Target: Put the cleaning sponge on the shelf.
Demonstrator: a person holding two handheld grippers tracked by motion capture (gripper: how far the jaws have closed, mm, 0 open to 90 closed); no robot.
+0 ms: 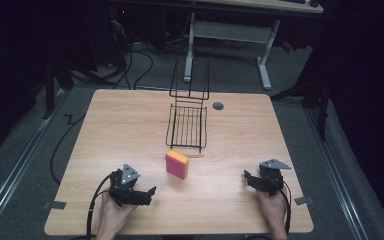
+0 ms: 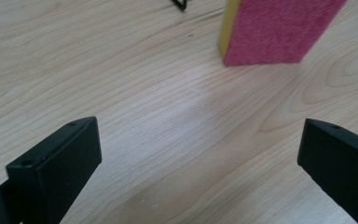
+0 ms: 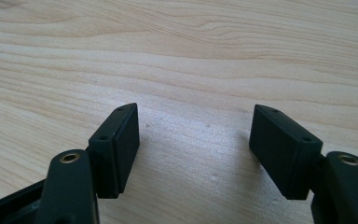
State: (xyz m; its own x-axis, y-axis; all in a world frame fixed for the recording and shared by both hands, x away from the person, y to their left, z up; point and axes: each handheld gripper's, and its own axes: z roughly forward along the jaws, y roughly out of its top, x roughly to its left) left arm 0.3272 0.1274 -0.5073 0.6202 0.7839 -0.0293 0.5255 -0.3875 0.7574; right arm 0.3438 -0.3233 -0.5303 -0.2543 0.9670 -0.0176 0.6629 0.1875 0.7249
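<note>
A pink and yellow sponge (image 1: 177,164) stands on edge near the middle of the wooden table (image 1: 130,130), just in front of a black wire rack (image 1: 187,123). My left gripper (image 1: 149,194) rests low at the front left, open, its jaws aimed toward the sponge (image 2: 272,30) with bare wood between them. At the front right my right gripper (image 1: 247,178) is open too, holding nothing, and its jaws (image 3: 193,140) hover just above bare table.
The wire rack has a tall upright back (image 1: 189,80) at the far side. A small dark round hole (image 1: 218,106) lies to the right of it. Beyond the table stand a white desk frame (image 1: 227,35) and cables on the floor.
</note>
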